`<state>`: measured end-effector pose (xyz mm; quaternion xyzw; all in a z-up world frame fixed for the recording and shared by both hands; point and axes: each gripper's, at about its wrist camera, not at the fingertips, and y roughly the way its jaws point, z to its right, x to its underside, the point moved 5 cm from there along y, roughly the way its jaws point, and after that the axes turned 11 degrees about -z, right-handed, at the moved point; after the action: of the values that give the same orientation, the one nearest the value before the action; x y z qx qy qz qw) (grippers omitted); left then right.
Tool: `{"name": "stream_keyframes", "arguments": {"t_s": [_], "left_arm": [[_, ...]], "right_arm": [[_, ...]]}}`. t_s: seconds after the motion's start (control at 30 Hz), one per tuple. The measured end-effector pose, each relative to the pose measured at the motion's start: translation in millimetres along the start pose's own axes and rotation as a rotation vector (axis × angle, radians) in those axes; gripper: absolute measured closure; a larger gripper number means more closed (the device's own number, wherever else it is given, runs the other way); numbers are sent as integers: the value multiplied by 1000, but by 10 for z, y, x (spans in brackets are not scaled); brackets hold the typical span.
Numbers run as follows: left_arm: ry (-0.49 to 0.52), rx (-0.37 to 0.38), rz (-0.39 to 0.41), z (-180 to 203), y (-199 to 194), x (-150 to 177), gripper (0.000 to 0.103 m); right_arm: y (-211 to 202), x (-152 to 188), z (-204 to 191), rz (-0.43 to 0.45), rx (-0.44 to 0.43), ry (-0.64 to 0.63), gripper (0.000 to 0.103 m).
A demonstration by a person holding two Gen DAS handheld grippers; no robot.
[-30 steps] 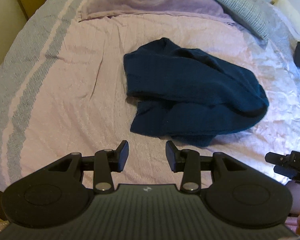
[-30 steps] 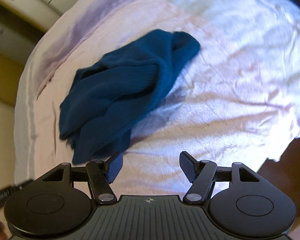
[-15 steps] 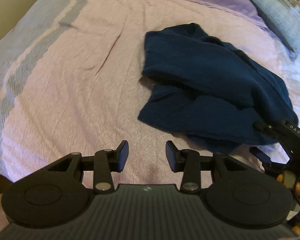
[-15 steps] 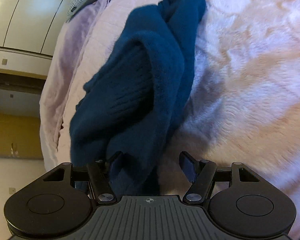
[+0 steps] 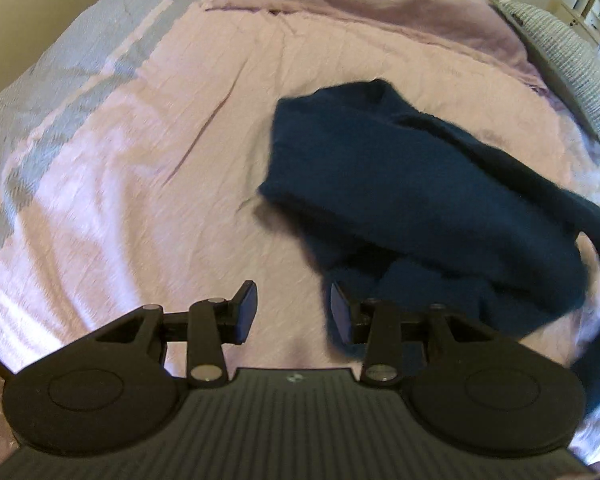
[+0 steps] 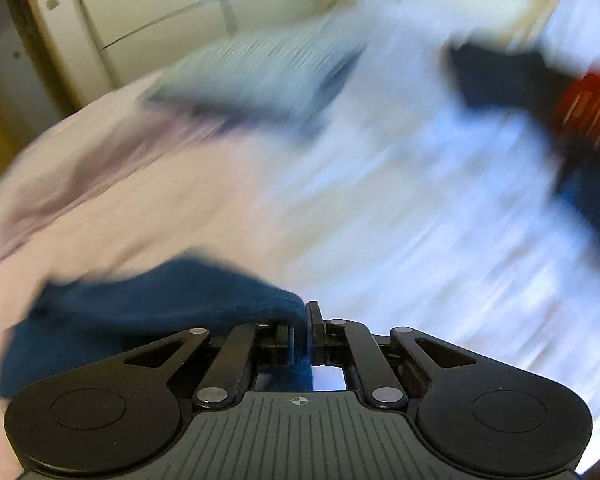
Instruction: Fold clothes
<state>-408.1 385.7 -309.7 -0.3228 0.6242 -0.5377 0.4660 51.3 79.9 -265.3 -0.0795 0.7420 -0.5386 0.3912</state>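
Observation:
A dark blue knitted sweater (image 5: 412, 184) lies crumpled on the pink bedspread (image 5: 148, 184), stretched toward the right edge of the left wrist view. My left gripper (image 5: 292, 312) hovers open just above the bedspread at the sweater's near left hem, with only bedspread between its fingers. In the blurred right wrist view, my right gripper (image 6: 306, 332) is shut on a pinch of the sweater (image 6: 152, 312), which trails off to the left from its fingers.
A lilac pillow (image 5: 360, 4) and a grey striped pillow (image 5: 572, 60) lie at the head of the bed. The grey pillow (image 6: 256, 76) also shows in the right wrist view, with dark and red clothes (image 6: 540, 84) at the far right. Cupboard doors (image 6: 160, 12) stand behind.
My right gripper closed on the sweater's edge and swept sideways, dragging the cloth. The left gripper came nearer and lower, toward the sweater's hem, its gap unchanged.

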Motion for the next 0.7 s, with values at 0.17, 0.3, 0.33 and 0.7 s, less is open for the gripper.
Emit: {"name": "stream_keyframes", "arguments": {"t_s": [0.17,0.3,0.33,0.7], "left_arm": [[71,-1,33,366,44,-151,64],[164,-25,39,657,193,-199,61],[181,-23,30,717,240,-205,60],[21,320,-84,912,635,-333,54]], "right_arm": [[140,-919,665,110,276,-132,99],[655,-1231,978,-72,321,-62,78],[765,-1224,1004,-120,308,-43,71],[844,497,548,-334,44,71,34]]}}
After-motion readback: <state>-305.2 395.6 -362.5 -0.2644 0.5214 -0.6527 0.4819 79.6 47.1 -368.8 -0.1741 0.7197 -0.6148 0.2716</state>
